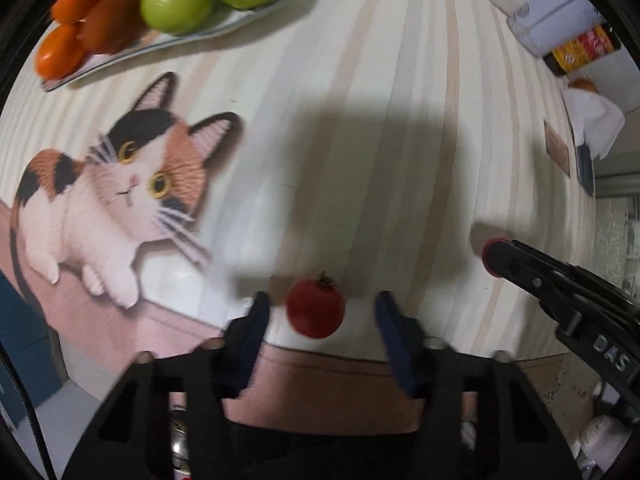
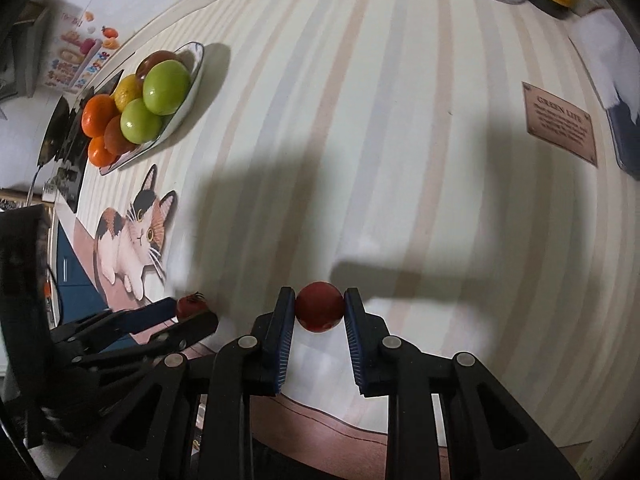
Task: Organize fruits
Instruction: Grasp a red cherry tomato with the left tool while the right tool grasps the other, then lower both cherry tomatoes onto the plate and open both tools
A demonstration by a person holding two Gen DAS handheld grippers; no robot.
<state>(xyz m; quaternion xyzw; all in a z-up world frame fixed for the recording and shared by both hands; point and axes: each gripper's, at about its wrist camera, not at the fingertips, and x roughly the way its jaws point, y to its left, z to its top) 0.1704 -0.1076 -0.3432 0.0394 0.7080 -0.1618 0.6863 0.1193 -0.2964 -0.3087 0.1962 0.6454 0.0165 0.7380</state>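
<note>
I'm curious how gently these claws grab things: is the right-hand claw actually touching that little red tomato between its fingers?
Touching. In the right wrist view, the right gripper has both blue pads pressed against the sides of the tomato, with no gap visible.

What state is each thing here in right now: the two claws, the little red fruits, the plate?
Right claw: shut on a stemless red tomato.
Left claw: open around a stemmed red tomato, pads not touching.
Plate: loaded with green, orange and yellow fruit.
Striped tablecloth: lying flat.
</note>
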